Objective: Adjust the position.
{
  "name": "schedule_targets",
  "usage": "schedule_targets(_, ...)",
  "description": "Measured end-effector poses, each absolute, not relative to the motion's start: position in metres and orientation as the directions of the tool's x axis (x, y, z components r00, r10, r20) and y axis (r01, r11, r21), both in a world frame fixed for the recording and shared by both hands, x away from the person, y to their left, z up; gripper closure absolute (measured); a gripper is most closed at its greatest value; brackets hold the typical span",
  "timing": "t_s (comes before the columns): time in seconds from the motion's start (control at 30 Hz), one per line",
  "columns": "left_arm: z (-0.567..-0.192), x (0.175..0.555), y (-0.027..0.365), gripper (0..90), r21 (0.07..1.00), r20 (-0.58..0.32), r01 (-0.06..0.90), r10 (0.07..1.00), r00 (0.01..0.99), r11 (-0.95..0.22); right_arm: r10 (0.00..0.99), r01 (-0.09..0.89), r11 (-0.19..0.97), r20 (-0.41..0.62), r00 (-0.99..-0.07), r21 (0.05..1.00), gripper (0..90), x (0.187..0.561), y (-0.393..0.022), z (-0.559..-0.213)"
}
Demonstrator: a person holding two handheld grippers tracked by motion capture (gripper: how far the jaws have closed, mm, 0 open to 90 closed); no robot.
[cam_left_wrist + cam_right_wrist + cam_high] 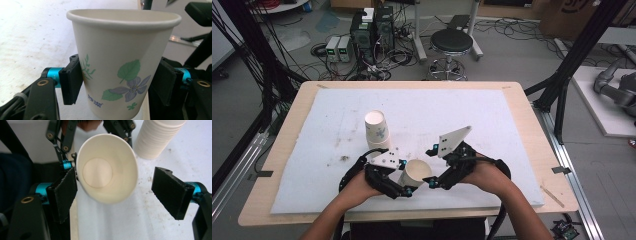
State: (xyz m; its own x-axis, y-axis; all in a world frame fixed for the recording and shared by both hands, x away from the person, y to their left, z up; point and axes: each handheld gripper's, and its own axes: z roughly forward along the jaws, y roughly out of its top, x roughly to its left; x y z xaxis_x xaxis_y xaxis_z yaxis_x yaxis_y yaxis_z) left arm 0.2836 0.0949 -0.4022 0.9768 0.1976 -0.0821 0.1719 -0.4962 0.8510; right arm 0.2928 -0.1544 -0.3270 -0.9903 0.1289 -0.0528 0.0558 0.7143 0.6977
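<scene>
Paper cup (416, 172) held off the white mat (492, 120) of the table (522, 107), just in front of the cup stack (377, 131) and toward the person's side of it; in the high view its long axis is tilted, mouth pointing up and toward the right gripper (430, 183), base down toward the left gripper (408, 192); in the left gripper view the cup (122, 62) reads upright along the fingers, rim at top, leaf-and-flower print facing the camera.

Left gripper (117, 85): fingers (72, 80) clamped on the cup's lower wall, one pad on each side, both touching the paper.

Right gripper (122, 195): camera looks straight into the cup's mouth (107, 177), round base visible inside; fingers (172, 191) spread apart; far finger well clear of the rim; near finger just beside the rim, contact cannot be told; no grip.

Cup stack (156, 137) stands mouth-down on the mat, behind the held cup, not touched by either gripper.
</scene>
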Motion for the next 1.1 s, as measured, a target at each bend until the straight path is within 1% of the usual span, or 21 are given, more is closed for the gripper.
schedule_targets(0.17,-0.405,0.279,0.11,31.8,0.887,-0.086,0.187,0.247,0.965,-0.423,0.197,0.103,0.649,-0.035,-0.98,0.753,21.1,0.292,-0.176,-0.331)
schedule_targets(0.37,-0.406,0.271,0.134,31.8,0.926,-0.079,0.189,0.322,0.943,-0.326,0.275,0.149,0.592,-0.025,-0.961,0.792,21.1,0.29,-0.197,-0.345)
schedule_targets(0.53,-0.408,0.265,0.152,31.8,0.951,-0.067,0.177,0.393,0.917,-0.252,0.382,0.184,0.529,-0.039,-0.923,0.828,21.2,0.288,-0.214,-0.36)
schedule_targets(0.6,-0.409,0.263,0.159,31.9,0.961,-0.066,0.171,0.419,0.906,-0.218,0.409,0.196,0.511,-0.036,-0.912,0.837,21.2,0.289,-0.22,-0.365)
schedule_targets(0.63,-0.41,0.262,0.161,31.9,0.964,-0.065,0.167,0.425,0.903,-0.208,0.436,0.203,0.495,-0.039,-0.899,0.845,21.2,0.289,-0.223,-0.368)
schedule_targets(0.77,-0.412,0.259,0.169,31.9,0.975,-0.055,0.146,0.459,0.887,-0.165,0.488,0.219,0.453,-0.034,-0.872,0.864,21.2,0.289,-0.234,-0.377)
schedule_targets(0.9,-0.412,0.259,0.171,31.8,0.981,-0.049,0.131,0.474,0.879,-0.143,0.542,0.238,0.408,-0.024,-0.84,0.882,21.2,0.289,-0.245,-0.386)
schedule_targets(1.03,-0.413,0.259,0.172,31.8,0.982,-0.045,0.127,0.478,0.877,-0.14,0.569,0.265,0.401,-0.012,-0.822,0.877,21.2,0.291,-0.253,-0.391)
schedule_targets(1.1,-0.414,0.258,0.173,31.8,0.983,-0.047,0.126,0.485,0.873,-0.132,0.576,0.263,0.403,-0.019,-0.817,0.877,21.2,0.292,-0.255,-0.392)
